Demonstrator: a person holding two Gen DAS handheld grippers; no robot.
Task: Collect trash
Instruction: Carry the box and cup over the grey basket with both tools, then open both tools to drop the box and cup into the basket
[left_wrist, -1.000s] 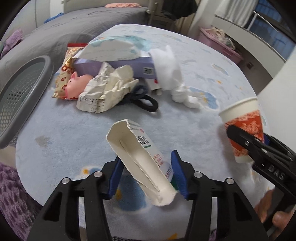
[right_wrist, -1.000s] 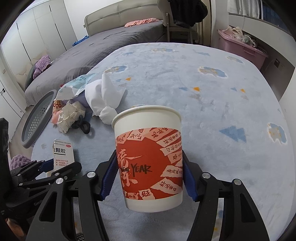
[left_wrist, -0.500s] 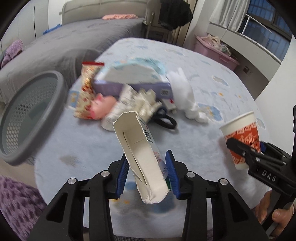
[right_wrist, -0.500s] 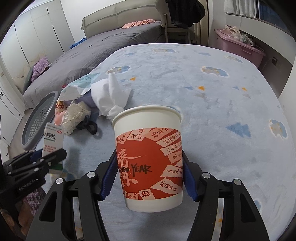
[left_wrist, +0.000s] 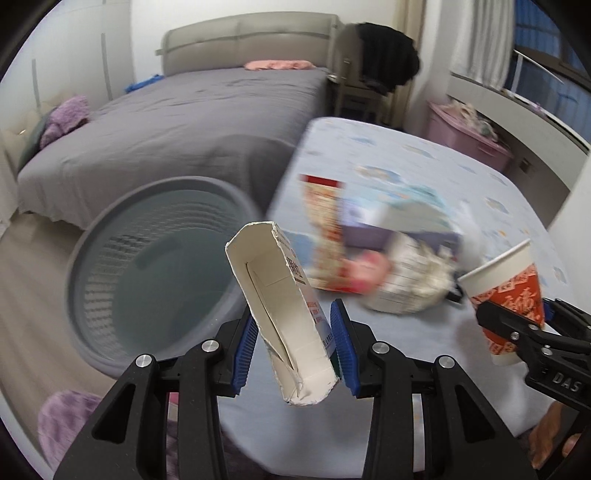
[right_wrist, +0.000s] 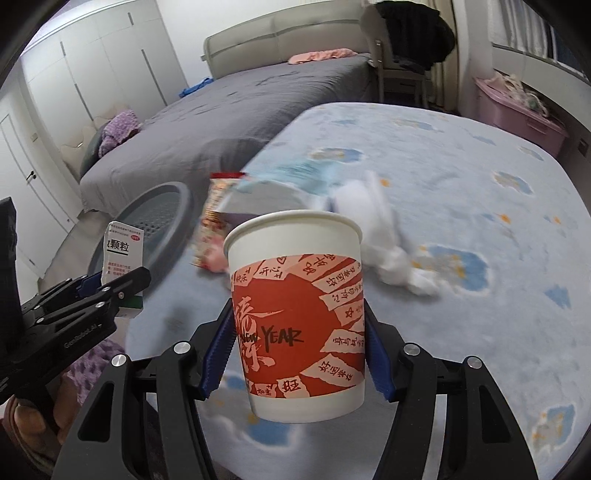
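Left gripper (left_wrist: 293, 345) clamps a torn white cardboard box (left_wrist: 280, 314), right gripper (right_wrist: 295, 363) a red-and-white paper cup (right_wrist: 297, 314); trash pile (left_wrist: 384, 258) behind is too blurry, round grey mesh basket (left_wrist: 147, 280) partly covered.

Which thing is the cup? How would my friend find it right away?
Start at the pale blue bed with the trash pile. At its near edge, the right gripper holds the paper cup upright, clear of the cover. It is the only round, open-topped thing there, white with a red band reading NEW YEAR.

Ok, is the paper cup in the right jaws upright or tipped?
Upright. The cup sits rim-up between the right jaws, its lettering reading level; the left wrist view shows it rim-up too.
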